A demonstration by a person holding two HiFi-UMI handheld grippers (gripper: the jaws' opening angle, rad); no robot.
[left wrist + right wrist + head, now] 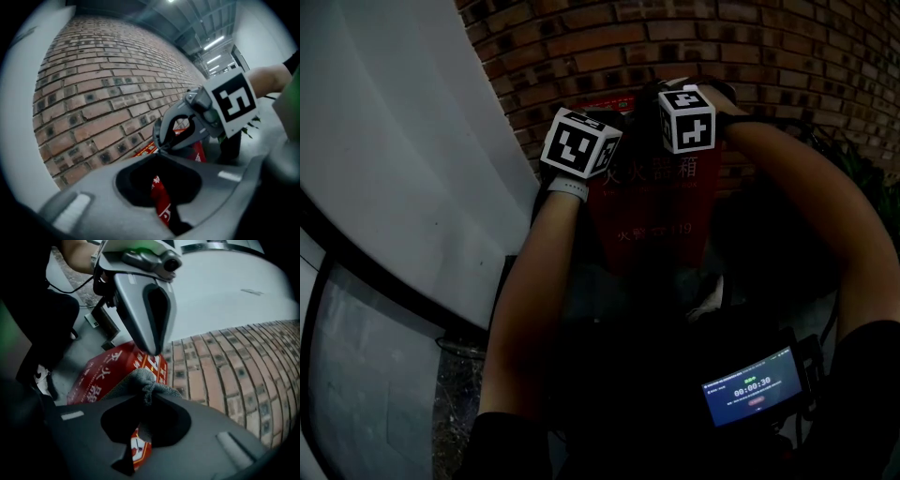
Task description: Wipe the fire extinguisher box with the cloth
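The red fire extinguisher box with white characters stands on the floor against the brick wall. Both grippers are at its top edge. My right gripper is shut on a bunched grey cloth, which rests on the box's top. My left gripper has its jaws together with nothing seen between them; red box shows through the hollow behind the tips. In the head view only the marker cubes show, and the fingertips are hidden behind them. The left gripper's tip hangs just above the box near the cloth.
A white curved wall rises close on the left. A potted plant stands to the right of the box. A device with a lit screen hangs at the person's waist, and a shoe is on the grey floor.
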